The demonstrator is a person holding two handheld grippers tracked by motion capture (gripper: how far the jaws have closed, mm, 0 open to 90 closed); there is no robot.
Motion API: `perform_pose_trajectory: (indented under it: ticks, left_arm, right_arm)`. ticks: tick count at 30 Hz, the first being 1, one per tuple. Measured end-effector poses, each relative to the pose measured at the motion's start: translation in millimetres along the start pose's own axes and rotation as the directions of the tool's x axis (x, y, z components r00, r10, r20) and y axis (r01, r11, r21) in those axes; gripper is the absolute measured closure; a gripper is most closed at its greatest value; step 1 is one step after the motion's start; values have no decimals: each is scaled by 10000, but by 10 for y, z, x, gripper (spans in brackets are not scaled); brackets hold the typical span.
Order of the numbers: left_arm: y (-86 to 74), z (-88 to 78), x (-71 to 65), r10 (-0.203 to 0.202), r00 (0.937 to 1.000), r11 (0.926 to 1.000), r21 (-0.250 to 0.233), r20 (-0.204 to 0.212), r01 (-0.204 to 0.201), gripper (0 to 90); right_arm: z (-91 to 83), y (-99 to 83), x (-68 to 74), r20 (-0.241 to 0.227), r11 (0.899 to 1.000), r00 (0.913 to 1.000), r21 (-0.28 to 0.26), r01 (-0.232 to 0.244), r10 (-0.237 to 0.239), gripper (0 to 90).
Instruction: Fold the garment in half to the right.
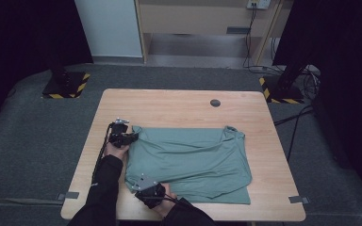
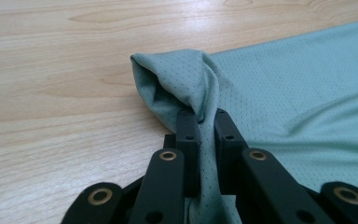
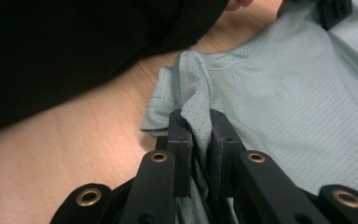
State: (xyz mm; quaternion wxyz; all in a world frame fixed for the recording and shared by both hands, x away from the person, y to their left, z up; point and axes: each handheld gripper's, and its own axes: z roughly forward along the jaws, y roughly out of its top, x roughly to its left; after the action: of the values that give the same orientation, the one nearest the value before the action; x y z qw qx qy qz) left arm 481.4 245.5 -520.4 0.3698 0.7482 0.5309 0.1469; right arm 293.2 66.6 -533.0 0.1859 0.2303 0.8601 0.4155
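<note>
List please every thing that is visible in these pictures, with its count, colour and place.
shirt: one, grey-green, folded flat on the table's middle, both left corners pinched.
table: one, light wood, centre of the high view.
hole cap: one, dark, far part of the table.
tape: two pieces, grey, at the near table corners.
stand bases: two, black with yellow stripes, on the floor beyond the table.
left gripper: one, black, shut on the shirt's far left corner.
right gripper: one, black, shut on the shirt's near left corner.
sleeves: two, black, at the bottom edge.
</note>
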Motion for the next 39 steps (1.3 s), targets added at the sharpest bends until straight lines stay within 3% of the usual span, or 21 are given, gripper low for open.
perform_pose_trajectory:
  ticks: [9, 19, 23, 27, 31, 39]
  left_arm:
    - [55, -288, 93, 130, 9993, 9999, -102, -355, -134, 833]
    - [214, -842, 237, 262, 9944, 9991, -314, -1020, -295, 834]
    - [287, -1027, 252, 190, 9944, 9982, -546, -1043, -248, 836]
    - [374, -1079, 144, 402, 9945, 9966, -675, -971, -468, 837]
    - [490, -1066, -61, 649, 9953, 9934, -895, -713, -712, 837]
    - [670, -893, -437, 1037, 9943, 9897, -967, -231, -1055, 837]
  right_arm:
    - [-73, 156, 53, -625, 9993, 9980, -359, -97, 75, 815]
    - [-146, 492, 149, -1608, 9931, 9868, -1107, -380, 199, 814]
    - [-241, 616, 146, -1861, 9878, 9823, -1475, -497, 217, 813]
    - [-408, 653, 56, -1836, 9831, 9826, -1729, -607, 284, 812]
    - [-585, 612, -68, -1787, 9814, 9833, -1797, -677, 351, 811]
    - [-878, 483, -262, -1310, 9845, 9912, -1706, -404, 180, 810]
